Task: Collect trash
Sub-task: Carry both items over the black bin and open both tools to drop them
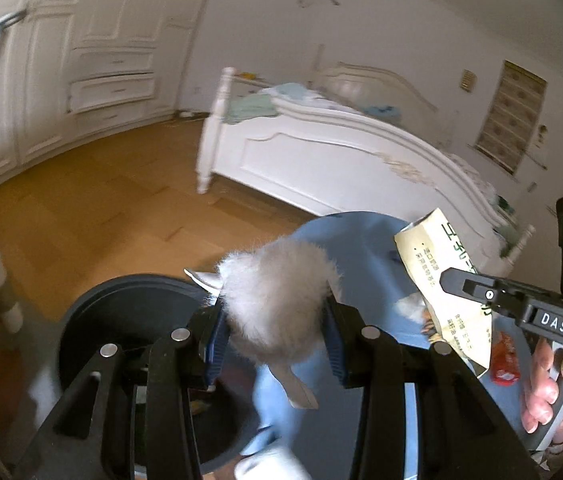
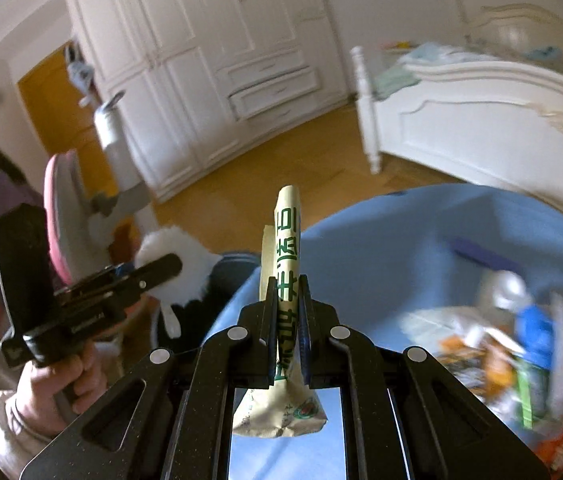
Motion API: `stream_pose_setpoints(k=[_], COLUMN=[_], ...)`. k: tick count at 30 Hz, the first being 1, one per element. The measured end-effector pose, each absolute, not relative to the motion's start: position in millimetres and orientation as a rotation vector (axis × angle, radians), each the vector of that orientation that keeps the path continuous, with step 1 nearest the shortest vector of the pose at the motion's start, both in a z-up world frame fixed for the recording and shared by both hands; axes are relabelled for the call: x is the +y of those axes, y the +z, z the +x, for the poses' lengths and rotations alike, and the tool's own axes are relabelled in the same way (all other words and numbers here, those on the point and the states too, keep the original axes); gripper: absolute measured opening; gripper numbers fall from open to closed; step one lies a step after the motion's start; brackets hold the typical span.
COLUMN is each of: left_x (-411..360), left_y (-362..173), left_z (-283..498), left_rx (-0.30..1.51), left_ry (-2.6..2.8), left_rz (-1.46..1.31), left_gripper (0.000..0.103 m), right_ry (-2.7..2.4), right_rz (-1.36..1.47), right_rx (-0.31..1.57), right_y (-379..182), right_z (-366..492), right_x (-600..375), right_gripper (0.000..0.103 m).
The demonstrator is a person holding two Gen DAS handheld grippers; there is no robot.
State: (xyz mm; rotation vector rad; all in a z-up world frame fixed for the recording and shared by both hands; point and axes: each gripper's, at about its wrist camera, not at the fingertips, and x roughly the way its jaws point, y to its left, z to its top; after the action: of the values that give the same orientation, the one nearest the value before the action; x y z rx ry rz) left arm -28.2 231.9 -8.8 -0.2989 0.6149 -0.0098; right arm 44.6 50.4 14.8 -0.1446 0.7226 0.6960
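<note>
Left gripper (image 1: 277,316) clamps fluffy ball (image 1: 277,300) above bin rim (image 1: 121,286)

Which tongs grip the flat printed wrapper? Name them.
The right tongs, shut on the beige wrapper with green print; the left tongs hold a fluffy white ball.

The right gripper (image 1: 451,276) bears a "DAS" label; green print on the wrapper (image 1: 447,280) is unreadable.

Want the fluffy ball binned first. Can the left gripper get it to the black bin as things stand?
Probably yes. The left gripper grips the fluffy ball, and the black bin sits open just below and left of it, with nothing between them.
</note>
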Motion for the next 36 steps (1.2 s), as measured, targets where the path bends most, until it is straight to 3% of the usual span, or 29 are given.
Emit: stream_pose_setpoints(k=[17,28,31,33,35,36], left_x=[316.1,332.4,333.1,333.2,333.8,333.5], left_y=[-69.9,-92.9,-92.8,-91.3,-91.1,-90.9], left_z=[-56.2,-47.6,-45.8,-45.5,-45.4,-45.5], left_rx=[0.707,0.755,0.764,0.766,0.764,0.762], left_ry=[0.127,0.149,0.162,0.168,0.171,0.175], left_rz=[-0.407,-0.434,-0.420,-0.416,-0.416,-0.413], left_gripper=[0.041,0.041,0.046,0.049,0.056,0.059], right_ry=[0.771,0.717,0.709,0.706,0.706,0.708], right_rz=[-0.301,-0.390,-0.377,-0.372,-0.358,-0.352], right_rx=[0.925,1.001,1.018,1.021,1.017,1.016], right_y=[-57.2,-98.8,-101.9,-102.1,-101.3,-100.3], right_z=[72.0,85.2,87.6,88.7,89.5,89.6], right_x=[210.7,244.3,244.2,243.4,241.5,240.2], right_gripper=[0.010,0.010,0.010,0.016,0.031,0.031])
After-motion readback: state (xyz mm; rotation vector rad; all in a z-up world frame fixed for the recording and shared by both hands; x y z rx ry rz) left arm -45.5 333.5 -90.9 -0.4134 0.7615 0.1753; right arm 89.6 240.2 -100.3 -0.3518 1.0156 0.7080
